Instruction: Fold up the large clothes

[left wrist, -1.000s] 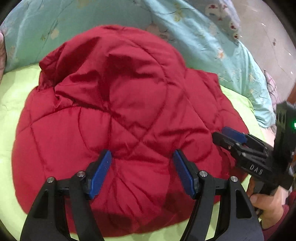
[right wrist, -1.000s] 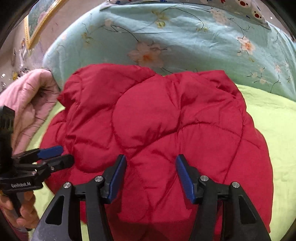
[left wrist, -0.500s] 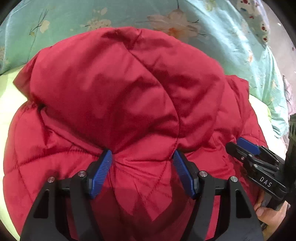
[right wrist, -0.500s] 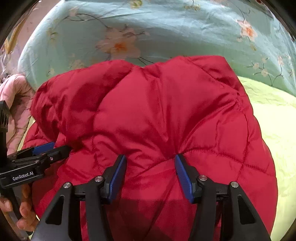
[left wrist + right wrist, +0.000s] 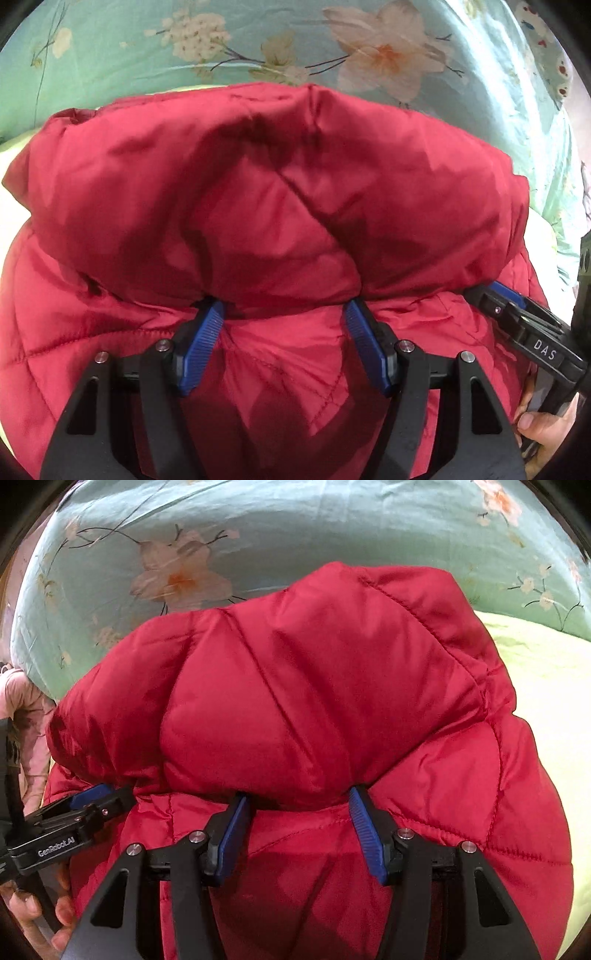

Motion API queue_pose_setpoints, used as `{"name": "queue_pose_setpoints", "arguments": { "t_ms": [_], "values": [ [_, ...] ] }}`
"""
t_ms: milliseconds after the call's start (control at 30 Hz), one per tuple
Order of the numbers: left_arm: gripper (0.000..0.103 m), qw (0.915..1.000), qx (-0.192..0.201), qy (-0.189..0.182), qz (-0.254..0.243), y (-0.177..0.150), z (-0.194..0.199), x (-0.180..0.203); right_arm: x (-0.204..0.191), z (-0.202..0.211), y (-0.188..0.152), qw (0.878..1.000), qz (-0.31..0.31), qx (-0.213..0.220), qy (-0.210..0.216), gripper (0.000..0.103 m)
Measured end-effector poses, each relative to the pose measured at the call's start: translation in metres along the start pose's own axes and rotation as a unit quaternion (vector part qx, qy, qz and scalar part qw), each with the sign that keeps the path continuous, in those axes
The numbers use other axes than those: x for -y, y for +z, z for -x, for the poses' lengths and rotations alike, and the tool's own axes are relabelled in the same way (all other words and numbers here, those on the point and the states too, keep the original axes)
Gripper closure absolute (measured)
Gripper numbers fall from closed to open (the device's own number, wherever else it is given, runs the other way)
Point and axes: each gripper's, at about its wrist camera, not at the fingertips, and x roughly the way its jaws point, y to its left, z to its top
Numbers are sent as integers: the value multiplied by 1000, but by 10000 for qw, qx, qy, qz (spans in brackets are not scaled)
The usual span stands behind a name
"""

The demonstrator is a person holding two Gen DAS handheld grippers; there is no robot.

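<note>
Both grippers have pushed forward and a little downward together over the last second, and the red quilted jacket [image 5: 266,206] has rolled up ahead of them: what lay as a flat, wide spread of red now stands as a thick bulging fold directly in front of the fingertips, filling most of each view. The teal floral quilt [image 5: 258,44] that sat far beyond the jacket now looms just past the fold's crest, so the near half is being carried toward the far half.

In the left wrist view, the left gripper [image 5: 286,332] has its jaws parted wide, with a puffy bunch of red fabric filling the gap between the blue pads [image 5: 201,343]; it looks like a grasp on a thick gather of jacket, the pads pressing into the padding on each side. The right gripper [image 5: 299,818] shows the same picture from its own camera: jaws held apart by a wad of jacket, fold hanging over the tips. Each gripper also appears at the edge of the other's view, beside it, nosed under the same fold, with a person's hand [image 5: 29,915] behind.

Below and to the right of the right gripper, the lime-green bedsheet [image 5: 546,709] shows where the jacket has cleared it.

My read: the fold is mid-travel, not yet laid down. Puffy padding may spring back on release.
</note>
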Motion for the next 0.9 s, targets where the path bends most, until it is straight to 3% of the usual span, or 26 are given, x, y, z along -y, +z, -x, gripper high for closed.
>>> {"name": "queue_pose_setpoints", "arguments": {
  "t_ms": [133,300,500,567,700,800,900],
  "values": [
    [34,9999,-47,-143,14,-4,12,-2,4,2,3,9999,-41,-54,86,47],
    [34,9980,-121,-604,108,-8,36,-12,20,26,5,9990,-134,113,407,46],
    [34,9967,-24,-808,107,-13,60,-34,39,57,-1,9982,-210,229,509,45],
    [34,9943,-73,-1048,166,-11,66,-41,50,63,-1,9983,-263,236,457,45],
    [34,9919,194,-1253,-124,-6,92,-47,35,87,4,9972,266,629,295,43],
    [34,9935,465,-1030,-87,-1,99,-57,26,78,28,9970,369,590,338,48],
    [34,9965,280,-725,316,20,73,-81,41,47,50,9996,71,164,231,53]
  ]
}}
